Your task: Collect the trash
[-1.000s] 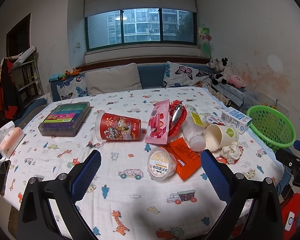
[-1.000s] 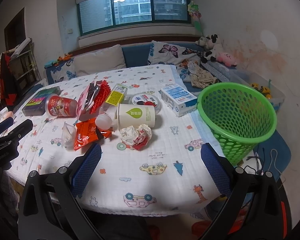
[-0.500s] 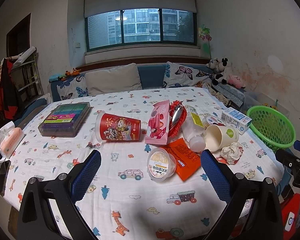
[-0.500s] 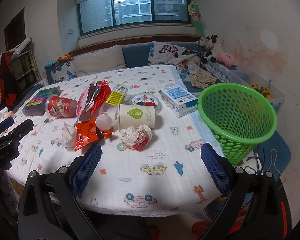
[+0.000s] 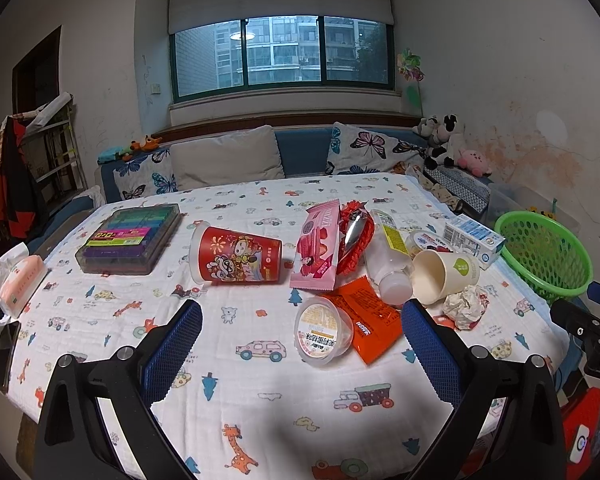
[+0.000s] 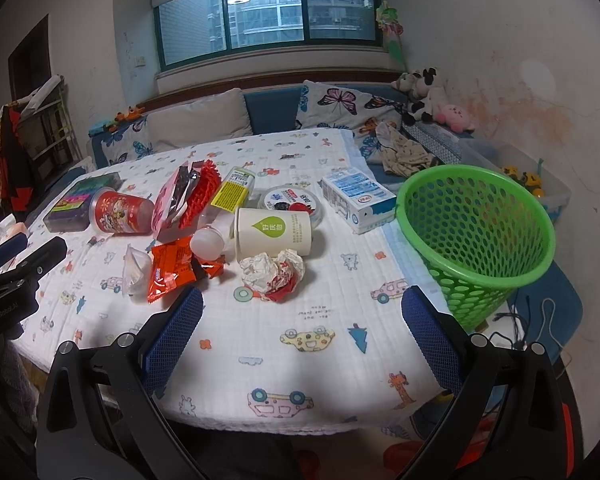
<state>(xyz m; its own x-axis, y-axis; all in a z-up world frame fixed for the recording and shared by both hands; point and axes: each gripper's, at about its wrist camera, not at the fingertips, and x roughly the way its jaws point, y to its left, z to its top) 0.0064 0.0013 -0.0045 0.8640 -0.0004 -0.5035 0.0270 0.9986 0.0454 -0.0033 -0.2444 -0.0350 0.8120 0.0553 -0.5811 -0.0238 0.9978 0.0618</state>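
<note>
the left gripper (image 5: 302, 330) hangs over the near edge of the table with the cartoon-print white cloth (image 5: 260, 392), its blue-padded jaws spread wide and holding nothing. its arms are cut off at the bottom. the trash lies in a heap in the middle and right of the table. the red printed paper cup (image 5: 236, 255) lies on its side, mouth to the left. the pink snack wrapper (image 5: 318, 250) runs away from the camera. the small clear pudding cup (image 5: 322, 330) shows a label too small to read. the white paper cup with a green drop (image 6: 274, 230) lies on its side, long way left to right. a crumpled white and red paper ball (image 6: 272, 274) sits just in front of it. the green plastic mesh basket (image 6: 476, 240) stands at the right edge. the right gripper (image 6: 302, 326) is also spread wide and empty.
</note>
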